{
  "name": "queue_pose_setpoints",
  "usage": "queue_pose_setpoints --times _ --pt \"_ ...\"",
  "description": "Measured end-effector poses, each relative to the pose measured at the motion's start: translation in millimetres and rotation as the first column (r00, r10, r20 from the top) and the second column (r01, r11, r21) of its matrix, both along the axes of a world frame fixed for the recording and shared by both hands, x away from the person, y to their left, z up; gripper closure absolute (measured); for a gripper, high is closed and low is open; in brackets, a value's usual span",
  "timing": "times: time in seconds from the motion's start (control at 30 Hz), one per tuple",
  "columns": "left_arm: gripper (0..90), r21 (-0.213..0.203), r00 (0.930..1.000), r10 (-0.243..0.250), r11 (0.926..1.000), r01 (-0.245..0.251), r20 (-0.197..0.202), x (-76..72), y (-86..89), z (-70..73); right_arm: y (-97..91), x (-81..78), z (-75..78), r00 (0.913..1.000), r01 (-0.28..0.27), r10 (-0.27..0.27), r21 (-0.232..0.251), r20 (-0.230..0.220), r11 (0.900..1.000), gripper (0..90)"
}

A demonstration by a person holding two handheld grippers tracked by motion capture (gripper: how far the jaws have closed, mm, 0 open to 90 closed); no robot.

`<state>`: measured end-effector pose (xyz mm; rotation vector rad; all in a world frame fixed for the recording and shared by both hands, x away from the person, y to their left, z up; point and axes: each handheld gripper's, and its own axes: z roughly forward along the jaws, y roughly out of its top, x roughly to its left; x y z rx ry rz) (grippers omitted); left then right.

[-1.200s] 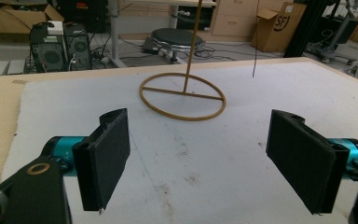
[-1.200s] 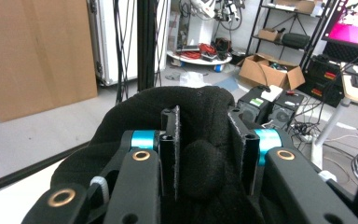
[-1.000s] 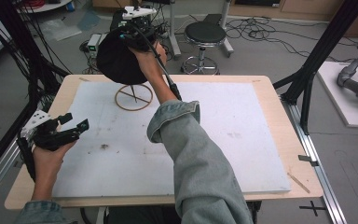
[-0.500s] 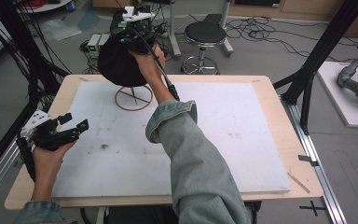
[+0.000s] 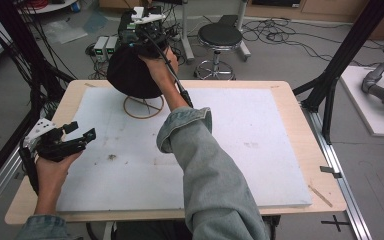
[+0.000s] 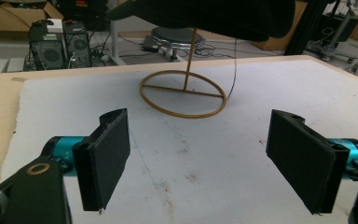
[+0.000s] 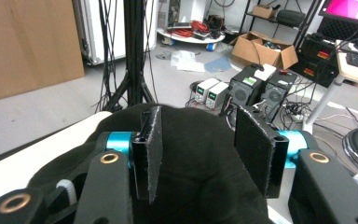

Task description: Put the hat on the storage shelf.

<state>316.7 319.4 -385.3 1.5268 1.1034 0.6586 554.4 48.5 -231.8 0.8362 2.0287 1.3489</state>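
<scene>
A black hat [image 5: 130, 75] sits on a thin wire stand whose ring base [image 5: 143, 107] rests on the white mat at the back left. My right gripper [image 5: 141, 40] points down onto the hat's crown. Its jaws have just been opening and stand apart, with the black fabric [image 7: 196, 196] under and between them and the pads [image 7: 151, 149] not pressing on it. At the mat's left edge my left gripper [image 5: 82, 132] is held low and open with nothing in it, facing the ring base [image 6: 182, 93] and the hat's brim [image 6: 214, 16].
A white mat [image 5: 260, 150] covers most of the wooden table [image 5: 300, 100]. Behind the table are a black stool [image 5: 220, 37], power boxes [image 5: 105, 47] and cables on the floor. Black frame posts [image 5: 350, 55] rise at both sides.
The right hand has hardly shifted on top of the hat. The hat still sits on its stand, and the left hand has kept still.
</scene>
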Motion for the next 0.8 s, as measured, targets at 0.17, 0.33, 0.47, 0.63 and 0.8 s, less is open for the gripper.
queue_pose_setpoints --times 0.17,0.33,0.47,0.63,0.8 --pt "21.9 0.003 1.0000 -0.002 1.0000 0.002 0.000 -0.2 -0.3 0.0 -10.8 -1.8 2.4 0.9998 0.018 -0.018 0.009 0.004 0.9998 47.8" --pt "21.9 0.010 1.0000 -0.006 0.9999 0.006 0.000 0.0 -1.4 0.1 -30.7 -2.3 3.4 0.9989 0.045 -0.046 0.030 0.011 0.9985 44.7" --pt "21.9 0.004 1.0000 -0.005 1.0000 0.005 0.001 0.3 -2.7 -0.2 -50.2 -3.6 5.4 0.9975 0.069 -0.069 0.046 0.012 0.9966 42.4" --pt "21.9 0.011 1.0000 -0.007 0.9999 0.007 0.002 0.2 -3.1 0.0 -77.2 -6.4 7.8 0.9950 0.098 -0.099 0.047 0.015 0.9941 39.7" --pt "21.9 0.013 1.0000 -0.005 0.9999 0.005 0.002 -0.1 -3.4 0.0 -105.6 -9.5 9.9 0.9906 0.135 -0.136 0.056 0.015 0.9893 38.3"
